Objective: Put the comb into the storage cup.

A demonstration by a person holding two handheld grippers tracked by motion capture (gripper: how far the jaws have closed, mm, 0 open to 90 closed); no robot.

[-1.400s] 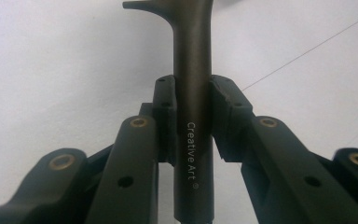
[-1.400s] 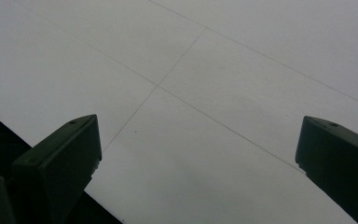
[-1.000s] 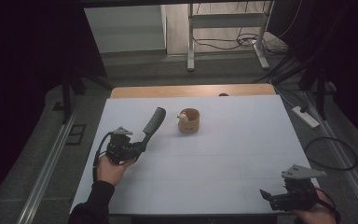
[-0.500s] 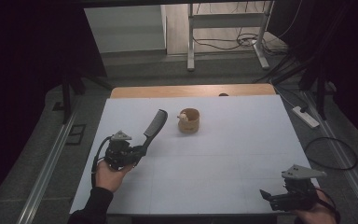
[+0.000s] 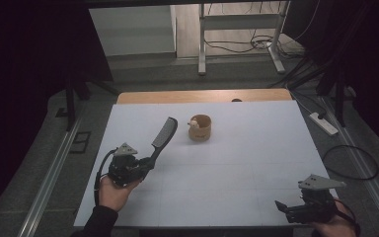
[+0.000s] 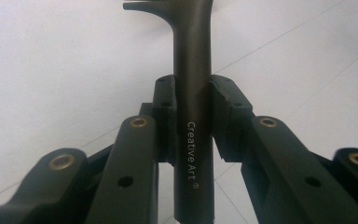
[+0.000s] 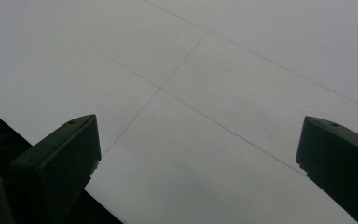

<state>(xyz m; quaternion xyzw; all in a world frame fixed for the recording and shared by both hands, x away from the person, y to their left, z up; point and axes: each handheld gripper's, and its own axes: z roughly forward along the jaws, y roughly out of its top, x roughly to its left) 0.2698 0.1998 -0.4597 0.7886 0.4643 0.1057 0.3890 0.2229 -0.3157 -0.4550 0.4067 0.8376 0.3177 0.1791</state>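
At the lower left of the high view, a hand comes in from the bottom edge and holds the left gripper just above the white table. Its jaws are clamped on the handle of a dark comb, which slants up and to the right from the gripper, toothed end uppermost, toward the middle of the frame. In the left gripper view the handle runs straight up the centre of the picture, pinched between the two black jaws, with the words "Creative Art" printed along it; the first teeth show at the top edge, pointing left. Whether the comb's far end touches the table cannot be told.

Just right of the comb's upper end, near the centre of the high view and apart from it, stands a small brown cup with a pale object at its left rim; what that object is cannot be made out.

At the lower right corner of the high view, the right gripper rests low near the table's front edge, well apart from the comb and cup. In the right gripper view its two jaws stand wide apart with nothing between them, only bare white tabletop crossed by thin lines, and the table's dark edge at lower left.
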